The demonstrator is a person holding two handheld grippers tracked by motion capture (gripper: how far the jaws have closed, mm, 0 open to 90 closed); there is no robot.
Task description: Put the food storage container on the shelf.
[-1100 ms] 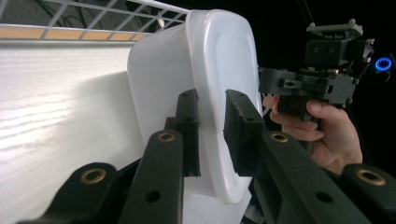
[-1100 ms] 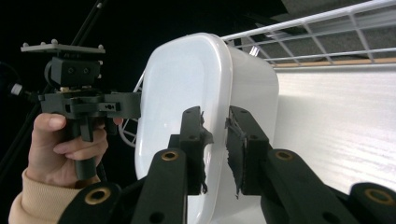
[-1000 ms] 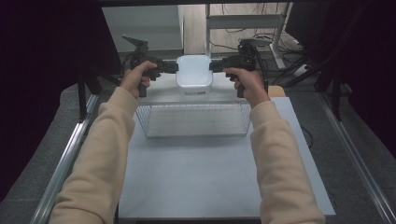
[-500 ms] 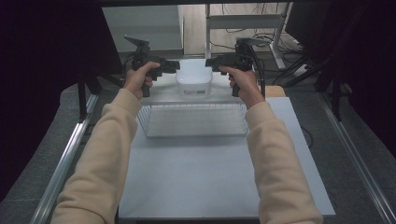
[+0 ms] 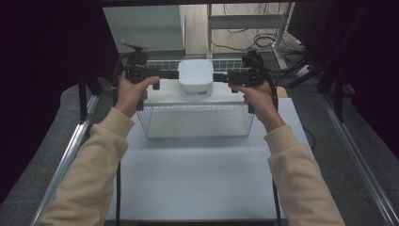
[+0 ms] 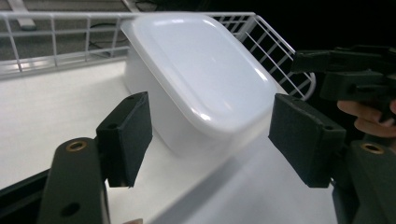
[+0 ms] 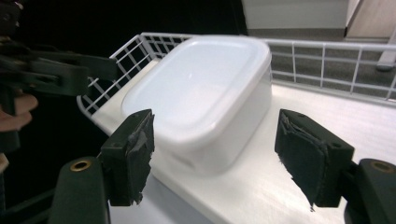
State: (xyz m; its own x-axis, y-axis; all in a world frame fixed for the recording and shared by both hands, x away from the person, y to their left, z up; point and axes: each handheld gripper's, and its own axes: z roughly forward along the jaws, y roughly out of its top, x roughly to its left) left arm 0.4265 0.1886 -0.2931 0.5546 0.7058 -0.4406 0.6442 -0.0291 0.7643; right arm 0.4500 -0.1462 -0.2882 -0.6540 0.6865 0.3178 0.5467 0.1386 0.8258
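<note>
White box (image 5: 195,77) sitting upside down on the wire rack's (image 5: 197,120) top shelf, your left gripper (image 5: 171,74) and right gripper (image 5: 220,77) flanking it, both jaws just opened wide, pads clear of it, holding nothing.

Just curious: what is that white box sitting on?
The white box rests on the white shelf topping a wire rack. Its closed lid hides any contents.
</note>
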